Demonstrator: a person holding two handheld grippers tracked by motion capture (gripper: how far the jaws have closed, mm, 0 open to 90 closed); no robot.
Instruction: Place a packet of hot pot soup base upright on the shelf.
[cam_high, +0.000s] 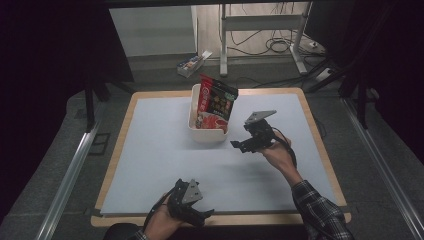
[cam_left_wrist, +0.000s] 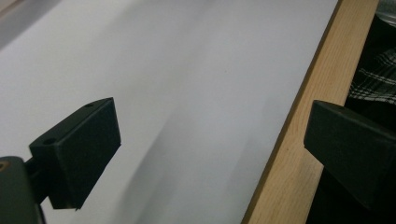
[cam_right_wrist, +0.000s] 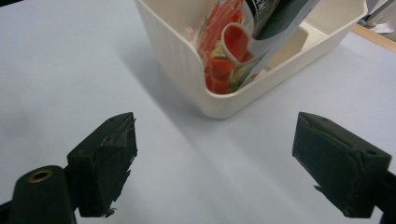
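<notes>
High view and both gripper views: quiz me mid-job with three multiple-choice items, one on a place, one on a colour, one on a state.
1. Where is the red and black printed snack bag?
A. flat on the mat
B. standing in the cream ribbed plastic bin
C. held in a gripper

2. What colour is the mat covering the wooden table?
A. pale blue-grey
B. green
C. red

3. How is the right hand-held gripper?
A. shut on the bag
B. shut, empty
C. open, empty

Answers: 1 B, the bag leans upright inside the bin. 2 A, the sheet reads pale blue-grey. 3 C, its jaws stand wide apart over bare mat, short of the bin.
</notes>
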